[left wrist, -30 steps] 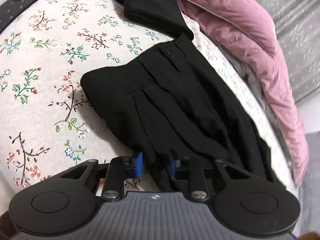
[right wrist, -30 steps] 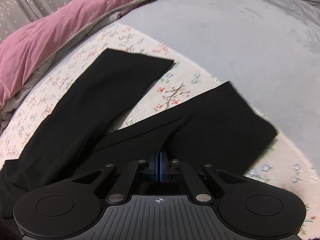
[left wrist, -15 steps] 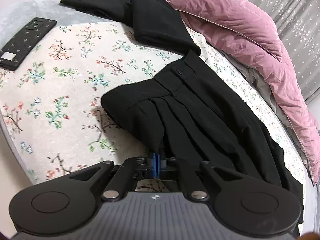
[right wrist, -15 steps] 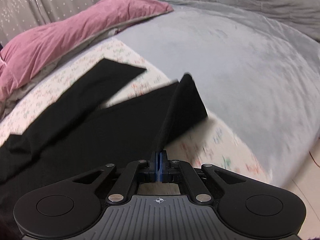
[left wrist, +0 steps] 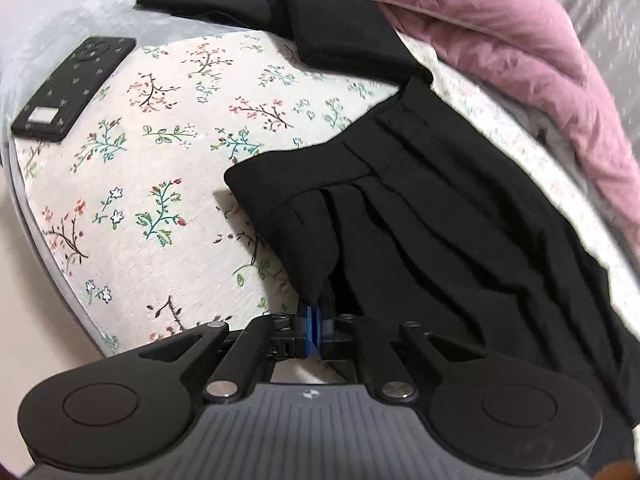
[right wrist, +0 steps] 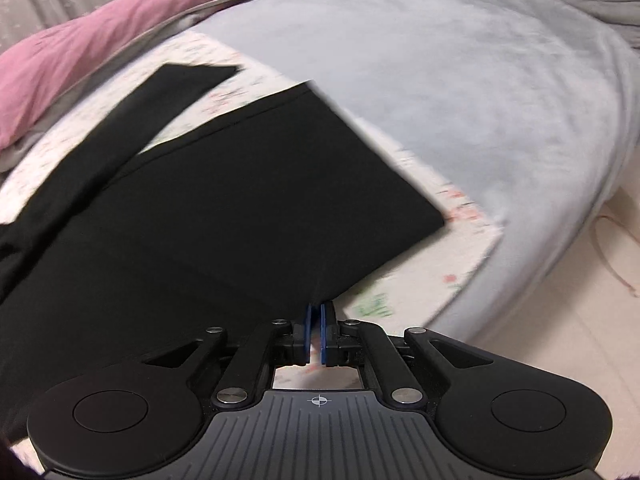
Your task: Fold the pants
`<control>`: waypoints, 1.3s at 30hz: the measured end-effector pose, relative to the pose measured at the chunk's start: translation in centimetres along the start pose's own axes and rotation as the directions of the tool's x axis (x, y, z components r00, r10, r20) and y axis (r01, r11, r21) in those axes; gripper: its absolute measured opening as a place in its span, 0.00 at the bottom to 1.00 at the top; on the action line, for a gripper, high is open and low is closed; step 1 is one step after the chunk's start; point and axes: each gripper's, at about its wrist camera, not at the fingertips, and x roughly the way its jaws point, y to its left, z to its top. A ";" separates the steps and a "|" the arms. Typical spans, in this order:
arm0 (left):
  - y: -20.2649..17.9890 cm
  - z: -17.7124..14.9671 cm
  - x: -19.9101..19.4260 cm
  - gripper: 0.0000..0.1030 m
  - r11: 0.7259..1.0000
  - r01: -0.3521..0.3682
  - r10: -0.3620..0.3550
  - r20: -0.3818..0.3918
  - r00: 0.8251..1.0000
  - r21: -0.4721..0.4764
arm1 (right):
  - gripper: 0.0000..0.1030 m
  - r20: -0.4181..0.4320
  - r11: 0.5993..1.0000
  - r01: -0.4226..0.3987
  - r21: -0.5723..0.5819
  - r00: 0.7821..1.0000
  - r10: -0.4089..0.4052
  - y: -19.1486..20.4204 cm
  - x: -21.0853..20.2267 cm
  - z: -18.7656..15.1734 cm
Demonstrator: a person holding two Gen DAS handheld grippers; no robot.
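Black pants [left wrist: 420,216] lie on a floral cloth [left wrist: 168,168] on a bed. The left wrist view shows the pleated waistband end. My left gripper [left wrist: 314,320] is shut on the near waist edge of the pants, which is pulled up into a peak. In the right wrist view my right gripper [right wrist: 319,322] is shut on the near edge of one pant leg [right wrist: 240,208] and holds it lifted above the cloth. The other leg [right wrist: 160,100] lies flat beyond it.
A phone in a black case [left wrist: 76,88] lies at the cloth's left edge. Folded black garments [left wrist: 320,28] sit at the back. A pink duvet [left wrist: 520,52] runs along the far side. Grey bedspread [right wrist: 480,80] and the floor [right wrist: 580,300] are to the right.
My left gripper closed on the waist edge and lifted it. My right gripper, shut on the leg, raised it off the cloth and swung it; the leg now hangs spread.
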 end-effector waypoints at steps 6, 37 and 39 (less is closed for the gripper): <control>-2.3 -0.3 -2.9 0.59 0.993 -0.074 0.067 0.073 0.995 0.095 | 0.38 0.104 0.999 0.050 0.004 0.993 -0.050 -2.2 -1.3 3.8; -22.9 -11.1 1.9 0.95 0.812 0.309 -0.246 -0.190 0.950 0.494 | 0.04 0.245 0.954 -0.097 -0.285 0.955 0.170 0.8 9.9 13.5; -23.0 -11.2 2.0 0.95 0.807 0.307 -0.242 -0.192 0.951 0.504 | 0.03 0.273 0.950 -0.074 -0.304 0.948 0.161 0.8 9.5 13.3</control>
